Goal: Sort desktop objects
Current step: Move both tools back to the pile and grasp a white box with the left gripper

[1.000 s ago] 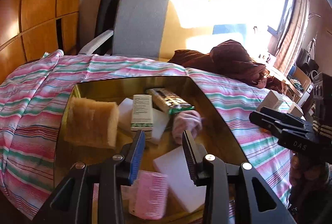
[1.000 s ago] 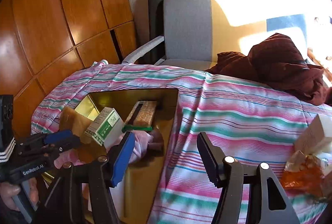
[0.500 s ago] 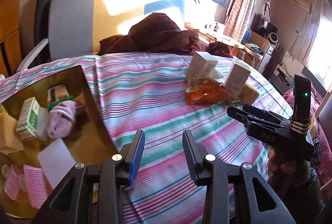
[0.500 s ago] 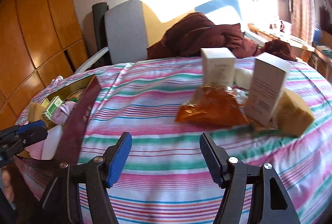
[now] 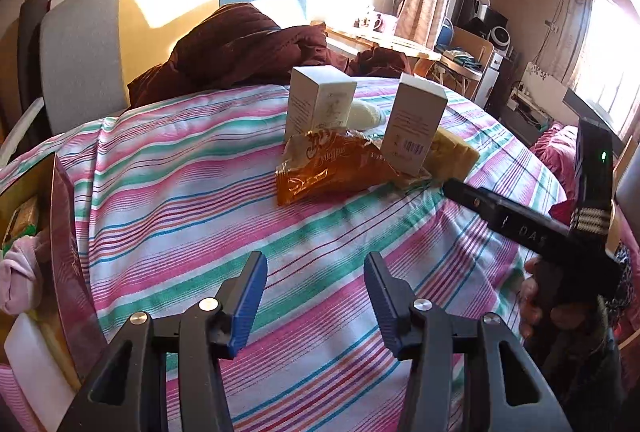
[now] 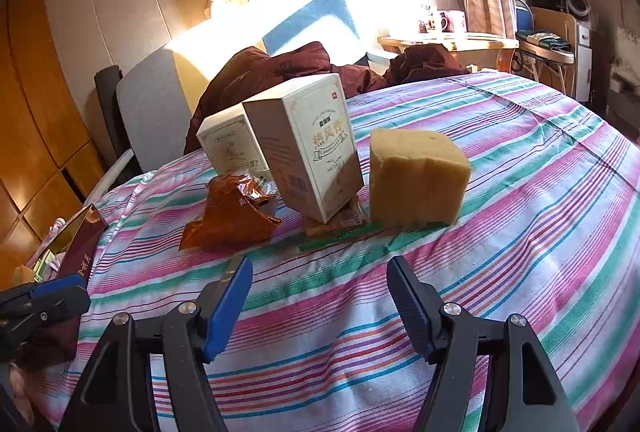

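Note:
On the striped tablecloth stand two white boxes [image 6: 312, 147] [image 6: 230, 147], an orange snack packet [image 6: 234, 216], a yellow sponge block [image 6: 416, 179] and a flat green-edged packet [image 6: 340, 232] under the nearer box. The same pile shows in the left wrist view: boxes [image 5: 320, 103] [image 5: 416, 123], packet [image 5: 332, 167], sponge [image 5: 452, 151], and a white round thing [image 5: 366, 115] behind them. My left gripper [image 5: 316, 296] is open and empty, short of the pile. My right gripper [image 6: 320, 304] is open and empty, just in front of the sponge and nearer box.
A dark red box with a gold inside [image 5: 60, 232] sits at the table's left edge and holds a pink cloth [image 5: 20, 272], a white pad and other items. A brown jacket [image 5: 248, 43] lies on the grey chair behind the table.
Both grippers have swung right, from over the gold-lined box to facing the pile of boxes, packet and sponge, and have come closer to it. Both have stayed open and empty.

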`<state>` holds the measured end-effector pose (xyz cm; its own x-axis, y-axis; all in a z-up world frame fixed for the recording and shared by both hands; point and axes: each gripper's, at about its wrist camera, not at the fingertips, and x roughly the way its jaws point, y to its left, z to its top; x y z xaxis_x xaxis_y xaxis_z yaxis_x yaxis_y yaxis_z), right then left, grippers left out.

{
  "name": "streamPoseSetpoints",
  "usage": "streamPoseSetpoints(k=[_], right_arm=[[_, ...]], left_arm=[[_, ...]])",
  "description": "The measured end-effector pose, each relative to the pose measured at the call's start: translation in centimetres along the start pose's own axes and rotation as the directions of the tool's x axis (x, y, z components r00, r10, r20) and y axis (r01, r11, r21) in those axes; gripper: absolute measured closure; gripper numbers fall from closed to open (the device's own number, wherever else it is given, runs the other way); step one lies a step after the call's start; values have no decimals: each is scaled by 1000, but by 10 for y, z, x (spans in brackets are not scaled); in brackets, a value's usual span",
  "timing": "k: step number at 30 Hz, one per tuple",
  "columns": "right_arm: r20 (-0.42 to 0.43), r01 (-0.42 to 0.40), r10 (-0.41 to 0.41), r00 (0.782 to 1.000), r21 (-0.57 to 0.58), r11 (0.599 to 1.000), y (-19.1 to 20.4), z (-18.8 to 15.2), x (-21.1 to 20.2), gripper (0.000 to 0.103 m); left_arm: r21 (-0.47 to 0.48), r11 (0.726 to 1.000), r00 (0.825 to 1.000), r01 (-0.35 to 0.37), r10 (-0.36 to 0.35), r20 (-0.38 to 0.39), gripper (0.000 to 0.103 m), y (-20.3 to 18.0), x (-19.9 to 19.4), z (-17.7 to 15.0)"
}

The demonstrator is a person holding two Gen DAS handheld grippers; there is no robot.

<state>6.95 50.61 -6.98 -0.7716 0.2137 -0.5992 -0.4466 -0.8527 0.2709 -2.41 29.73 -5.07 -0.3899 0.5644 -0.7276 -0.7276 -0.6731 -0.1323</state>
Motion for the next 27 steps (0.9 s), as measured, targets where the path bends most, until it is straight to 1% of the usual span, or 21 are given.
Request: streamPoseSetpoints(k=[4,8,11,14,17,20,24,27], right_arm=[[19,-27,26,999,19,999,-8,12,3,26],[39,-55,53,998,54,997,-18,23,2,22],[64,-36,30,997,97,995,-30,26,-1,20],[69,-2,-7,998,139,990,-44,24,-1,19],[81,22,-38,996,192,981,-59,22,0,19],[106,28,-53,993,225,974,-69,20,0,19],[143,7,-45,989,253,967,-76,18,-1,19],[157,-17,-29,987,280,960,-83,16,0,19]], left_arm=[[19,1000,1000,-14,15,-28,52,-3,15,-15],[19,1000,999,8,-7,-39,52,-4,19,-18],[60,997,999,44,-43,-8,51,-14,15,-1],[112,990,996,85,-88,20,47,-29,14,23],[181,977,992,113,-122,37,47,-49,20,47],[225,965,989,131,-143,37,47,-67,33,65],[257,954,986,153,-164,23,47,-81,55,83],[288,946,986,152,-163,15,47,-87,71,90]])
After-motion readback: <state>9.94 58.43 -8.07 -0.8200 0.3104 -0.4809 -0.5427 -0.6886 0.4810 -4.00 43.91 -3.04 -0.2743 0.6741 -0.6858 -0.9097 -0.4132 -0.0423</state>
